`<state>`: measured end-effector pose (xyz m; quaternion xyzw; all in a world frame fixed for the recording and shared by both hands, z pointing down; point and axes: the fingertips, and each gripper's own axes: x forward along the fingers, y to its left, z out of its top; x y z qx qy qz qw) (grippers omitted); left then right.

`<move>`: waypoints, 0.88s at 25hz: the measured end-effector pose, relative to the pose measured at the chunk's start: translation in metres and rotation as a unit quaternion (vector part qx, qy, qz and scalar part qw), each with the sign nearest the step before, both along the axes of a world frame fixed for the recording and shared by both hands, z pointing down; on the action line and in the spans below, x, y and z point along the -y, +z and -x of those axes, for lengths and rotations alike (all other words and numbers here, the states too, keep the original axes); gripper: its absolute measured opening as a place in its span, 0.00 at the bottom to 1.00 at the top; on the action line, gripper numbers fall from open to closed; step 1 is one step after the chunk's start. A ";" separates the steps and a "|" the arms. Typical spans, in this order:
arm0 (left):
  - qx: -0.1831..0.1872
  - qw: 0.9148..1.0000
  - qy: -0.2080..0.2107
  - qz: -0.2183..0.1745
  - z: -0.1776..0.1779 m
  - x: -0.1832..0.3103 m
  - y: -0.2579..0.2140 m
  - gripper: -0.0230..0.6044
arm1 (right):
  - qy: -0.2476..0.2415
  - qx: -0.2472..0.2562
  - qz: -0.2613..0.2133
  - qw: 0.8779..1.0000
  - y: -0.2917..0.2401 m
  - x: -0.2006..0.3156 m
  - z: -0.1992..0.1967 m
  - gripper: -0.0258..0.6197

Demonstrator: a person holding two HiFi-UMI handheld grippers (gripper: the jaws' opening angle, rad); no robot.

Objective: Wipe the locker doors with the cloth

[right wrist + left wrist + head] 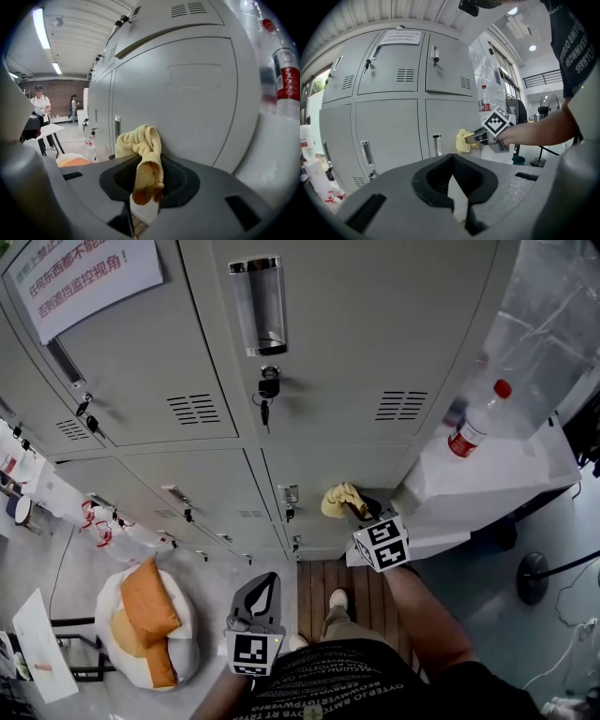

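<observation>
Closest in, the left claw (266,581) is hanging low by the person's waist, its grey jaws drawn together on nothing and pointing at the lockers. Farther forward, the right claw (362,509) is pinching a crumpled yellow terry cloth (338,498). One end of the cloth is drooping between the jaws while the bunched part is pressing against the lower right grey metal locker door (337,465), near that door's small metal handle (289,494). Right of this door, a clear plastic bottle with a red cap and red label (474,427) is standing on a white box (487,479). Beyond, a black-headed key (268,390) is hanging from the lock of an upper grey locker door (356,343), and a white paper notice with red print (80,277) is sticking to the neighbouring door.
</observation>
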<state>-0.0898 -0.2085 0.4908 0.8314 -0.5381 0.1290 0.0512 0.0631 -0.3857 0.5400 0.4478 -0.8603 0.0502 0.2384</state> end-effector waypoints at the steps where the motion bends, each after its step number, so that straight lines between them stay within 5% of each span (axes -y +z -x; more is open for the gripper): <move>1: 0.000 1.000 0.002 0.000 -0.001 -0.001 0.000 0.04 | 0.008 0.000 0.000 1.000 0.001 0.000 -0.007 0.19; 11: 0.001 1.000 0.009 -0.007 0.003 -0.013 -0.002 0.04 | 0.091 -0.006 0.014 0.996 0.014 -0.007 -0.068 0.18; 22: 0.002 1.000 -0.012 0.002 0.021 -0.025 0.001 0.04 | -0.036 -0.028 0.078 0.996 0.092 -0.055 0.043 0.18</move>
